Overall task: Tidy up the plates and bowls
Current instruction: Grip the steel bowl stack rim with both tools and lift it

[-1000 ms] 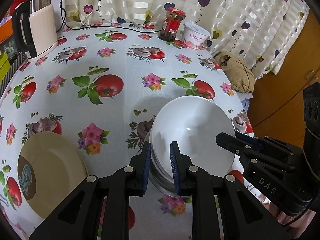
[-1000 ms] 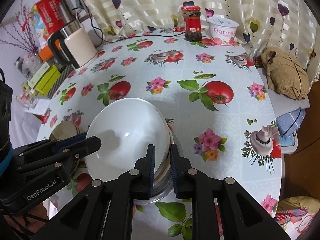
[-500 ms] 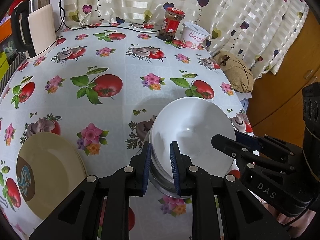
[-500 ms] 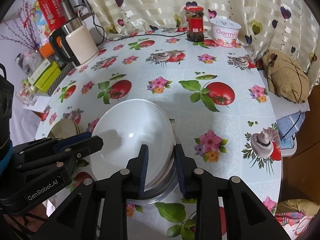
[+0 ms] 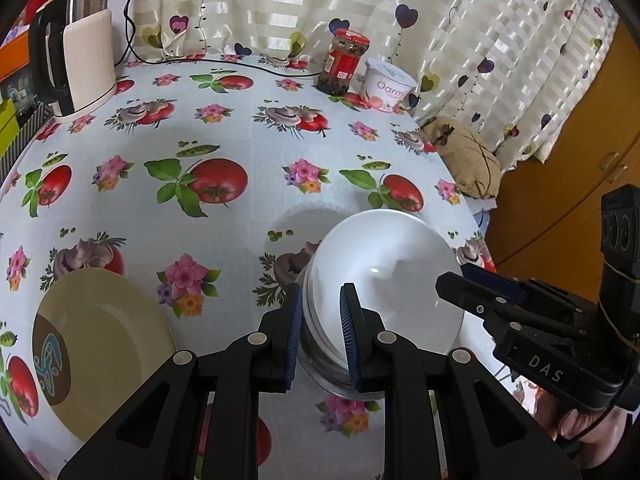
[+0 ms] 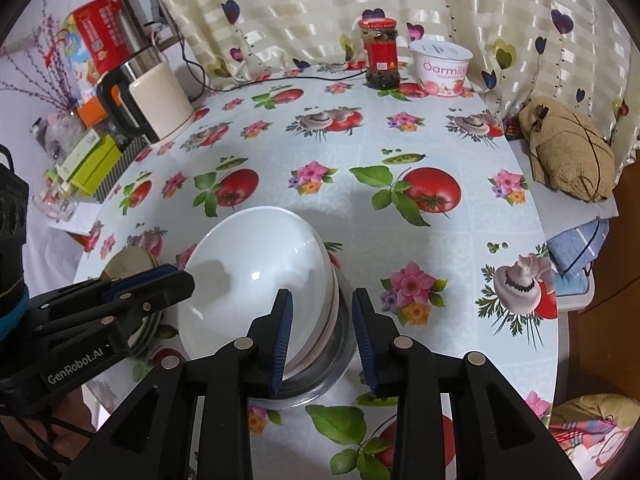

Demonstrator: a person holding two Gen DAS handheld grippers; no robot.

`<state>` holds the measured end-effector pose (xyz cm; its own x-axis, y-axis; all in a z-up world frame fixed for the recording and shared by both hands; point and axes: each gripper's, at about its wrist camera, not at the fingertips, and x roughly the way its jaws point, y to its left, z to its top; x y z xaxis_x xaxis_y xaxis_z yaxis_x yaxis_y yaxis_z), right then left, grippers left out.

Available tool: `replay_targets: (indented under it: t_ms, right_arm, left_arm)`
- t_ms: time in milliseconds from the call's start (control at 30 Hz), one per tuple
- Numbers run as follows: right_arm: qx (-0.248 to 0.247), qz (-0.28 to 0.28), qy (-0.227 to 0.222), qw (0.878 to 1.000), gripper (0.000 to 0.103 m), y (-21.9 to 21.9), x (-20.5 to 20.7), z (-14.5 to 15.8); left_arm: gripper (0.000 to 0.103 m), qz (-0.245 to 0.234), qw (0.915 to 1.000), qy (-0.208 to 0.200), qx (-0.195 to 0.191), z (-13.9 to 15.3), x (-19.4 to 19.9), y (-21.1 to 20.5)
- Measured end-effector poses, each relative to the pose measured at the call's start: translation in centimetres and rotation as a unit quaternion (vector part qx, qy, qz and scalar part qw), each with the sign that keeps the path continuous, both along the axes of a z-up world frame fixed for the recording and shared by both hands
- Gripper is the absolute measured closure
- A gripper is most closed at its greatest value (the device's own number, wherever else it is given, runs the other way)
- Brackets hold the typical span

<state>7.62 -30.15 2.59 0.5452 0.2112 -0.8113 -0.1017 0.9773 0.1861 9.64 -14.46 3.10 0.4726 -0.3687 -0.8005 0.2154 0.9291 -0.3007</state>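
Left wrist view: our left gripper [image 5: 319, 330] has its fingers clamped on the near rim of the white bowl [image 5: 384, 280], stacked on other dishes near the tabletop's [image 5: 248, 144] right edge; a yellow plate [image 5: 100, 344] lies well left.

Right wrist view: our right gripper [image 6: 322, 340] fingers stand apart, straddling the opposite rim. We should release gently and withdraw straight.

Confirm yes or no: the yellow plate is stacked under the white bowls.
No. The yellow plate lies apart on the tablecloth, left of the white bowls.
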Motion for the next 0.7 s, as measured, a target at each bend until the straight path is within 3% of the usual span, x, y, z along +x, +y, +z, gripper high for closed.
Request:
replay_targets:
  t_ms: [700]
  right_arm:
    - [0.05, -0.019, -0.032, 0.998, 0.073, -3.3, -1.6, 1.3]
  left_arm:
    - [0.083, 0.021, 0.999, -0.026, -0.029, 1.2, -0.3, 3.0]
